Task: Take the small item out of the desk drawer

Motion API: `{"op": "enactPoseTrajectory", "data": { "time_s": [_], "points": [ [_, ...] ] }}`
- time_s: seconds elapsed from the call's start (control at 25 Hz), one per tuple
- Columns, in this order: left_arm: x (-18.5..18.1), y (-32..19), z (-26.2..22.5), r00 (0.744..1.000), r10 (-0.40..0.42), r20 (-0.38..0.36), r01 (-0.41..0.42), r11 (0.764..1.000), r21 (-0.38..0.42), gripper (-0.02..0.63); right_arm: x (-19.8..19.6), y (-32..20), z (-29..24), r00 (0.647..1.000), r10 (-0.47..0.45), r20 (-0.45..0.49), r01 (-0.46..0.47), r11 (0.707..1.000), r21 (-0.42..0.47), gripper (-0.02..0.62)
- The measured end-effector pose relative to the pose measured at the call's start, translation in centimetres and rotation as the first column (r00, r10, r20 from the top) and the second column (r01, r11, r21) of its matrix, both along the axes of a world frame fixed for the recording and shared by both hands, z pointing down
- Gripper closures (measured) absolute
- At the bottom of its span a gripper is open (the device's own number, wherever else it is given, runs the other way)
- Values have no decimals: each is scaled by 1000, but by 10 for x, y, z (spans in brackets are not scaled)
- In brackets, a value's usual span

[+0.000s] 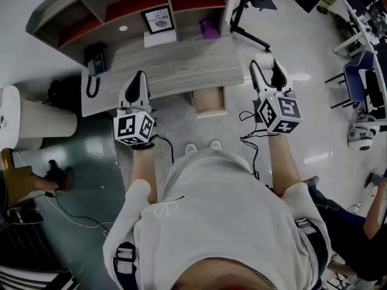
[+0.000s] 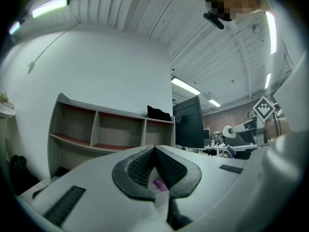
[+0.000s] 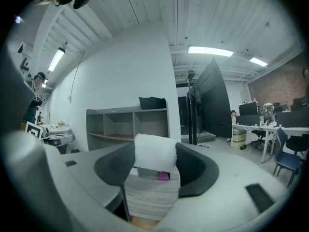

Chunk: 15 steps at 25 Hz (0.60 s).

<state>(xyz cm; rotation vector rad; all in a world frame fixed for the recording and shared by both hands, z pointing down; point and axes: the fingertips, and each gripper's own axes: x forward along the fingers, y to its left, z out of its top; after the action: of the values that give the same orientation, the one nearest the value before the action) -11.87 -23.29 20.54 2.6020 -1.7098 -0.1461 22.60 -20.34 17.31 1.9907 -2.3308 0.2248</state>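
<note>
1. The right gripper [image 1: 266, 65] is clamped on a small white soft-looking block [image 3: 154, 152]. Its two dark pads press the block's left and right sides and stand fairly wide apart around it.
2. In the head view the held block hangs in the air clear of the furniture, just off the right end of the grey wood-grain desktop [image 1: 181, 68] and near its front right corner.
3. The left gripper [image 1: 139, 80] is closed and holds nothing; in its own view the ribbed pads meet at their tips. From the head camera it shows over the desktop's front edge, left of the middle.
4. A light wooden drawer [image 1: 210, 101] stands pulled out from under the front edge, right of the middle. It lies between the two grippers as the head view shows them.
5. A grey shelf unit with red-brown boards [image 1: 121, 8] runs along the desktop's back edge.
6. A black telephone [image 1: 95, 59] sits near the desktop's left end.
7. A black-framed picture reading "NATURE" [image 1: 159, 19] stands on a white box [image 1: 160, 38] at the back edge, about the middle.
8. A small purple object [image 1: 210, 29] sits near the back right corner. It also shows through the gap below the pads in both gripper views.
9. Both grippers point towards the shelf unit, and the person in a white shirt [image 1: 224, 222] stands facing the drawer.
</note>
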Motion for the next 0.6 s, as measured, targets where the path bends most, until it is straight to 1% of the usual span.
{"op": "enactPoseTrajectory", "data": {
  "time_s": [0.4,0.6],
  "points": [
    [-2,-6,-6,1000,-11,-2,11,1000,20,607,13,-4,-8,1000,29,8,-29,999,22,334],
    [-2,-9,-4,1000,-11,-9,11,1000,16,607,22,-4,-14,999,53,9,-53,998,36,334]
  ]
}}
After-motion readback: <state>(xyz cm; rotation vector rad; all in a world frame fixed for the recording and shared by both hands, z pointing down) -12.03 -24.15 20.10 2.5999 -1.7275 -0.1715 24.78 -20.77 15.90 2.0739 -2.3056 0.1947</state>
